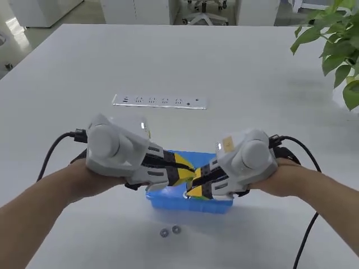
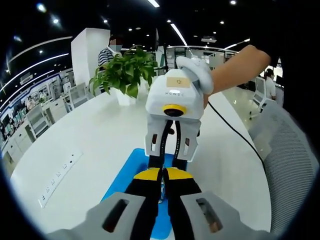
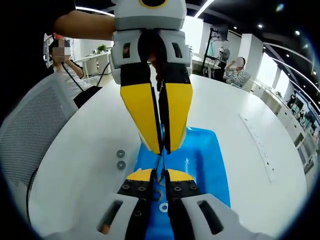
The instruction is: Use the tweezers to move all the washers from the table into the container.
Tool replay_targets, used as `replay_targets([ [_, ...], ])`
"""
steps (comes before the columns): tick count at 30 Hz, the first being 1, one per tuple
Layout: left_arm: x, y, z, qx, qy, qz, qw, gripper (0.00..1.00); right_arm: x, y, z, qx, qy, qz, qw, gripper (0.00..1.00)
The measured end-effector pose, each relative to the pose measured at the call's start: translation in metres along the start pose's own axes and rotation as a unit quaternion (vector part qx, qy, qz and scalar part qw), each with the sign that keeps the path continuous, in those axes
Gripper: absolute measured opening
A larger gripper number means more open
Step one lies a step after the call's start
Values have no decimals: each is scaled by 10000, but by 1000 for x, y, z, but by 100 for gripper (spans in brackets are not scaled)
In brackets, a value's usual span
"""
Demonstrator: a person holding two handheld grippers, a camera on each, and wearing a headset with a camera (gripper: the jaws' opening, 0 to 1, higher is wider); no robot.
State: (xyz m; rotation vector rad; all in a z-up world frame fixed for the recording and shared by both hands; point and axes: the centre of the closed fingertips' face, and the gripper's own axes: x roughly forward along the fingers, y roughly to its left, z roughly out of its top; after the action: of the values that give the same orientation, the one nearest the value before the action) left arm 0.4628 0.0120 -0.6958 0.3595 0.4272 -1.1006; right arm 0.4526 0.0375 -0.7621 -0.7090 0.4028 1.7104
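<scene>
Left tongs (image 2: 163,175) and right tongs (image 3: 160,176) clench the slim tweezers (image 3: 160,162) over the blue container (image 1: 219,205), while two washers (image 1: 164,232) on the counter (image 1: 224,73) beside it look light, hard, slippery: pinch one rim through its hole.

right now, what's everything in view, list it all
table: 1, white, under everything
container: 1, blue, on the table below the grippers
washers: 2, silver, on the table beside the container; at least 2 more inside it
tweezers: 1, thin metal, between the jaws of both grippers, over the container
power strip: 1, white, flat on the table beyond the container
plant: 1, green, at the table's far right edge
chair: 1, grey mesh, beside the table
left gripper: 1, white, yellow jaws, shut on the tweezers
right gripper: 1, white, yellow jaws, shut on the tweezers
hands: 2, one round each gripper
</scene>
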Motion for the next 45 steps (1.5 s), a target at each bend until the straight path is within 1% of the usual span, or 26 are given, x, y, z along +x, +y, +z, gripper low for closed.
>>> replay_targets([
  [4,-1,-1,0,67,22,-7,10000,6,-1,0,0,-9,18,-12,10000,11],
  [14,-1,-3,1,69,33,-26,10000,6,-2,0,0,-35,80,-66,9999,12],
  [26,-9,-7,10,43,-37,-36,10000,5,-9,0,4,25,95,-187,9998,19],
  [32,-13,-10,15,55,-61,-21,10000,5,-19,0,7,128,65,-310,9994,21],
  [35,-14,-12,18,58,-62,-8,10000,5,-24,0,8,182,71,-368,9991,24],
  [38,-16,-13,21,104,-53,-4,9999,5,-31,0,9,318,50,-458,9984,28],
  [41,-19,-13,22,101,-47,10,9999,5,-36,1,11,371,29,-539,9979,29],
  [45,-21,-13,25,103,-65,39,9999,5,-42,4,10,468,55,-616,9970,33],
])
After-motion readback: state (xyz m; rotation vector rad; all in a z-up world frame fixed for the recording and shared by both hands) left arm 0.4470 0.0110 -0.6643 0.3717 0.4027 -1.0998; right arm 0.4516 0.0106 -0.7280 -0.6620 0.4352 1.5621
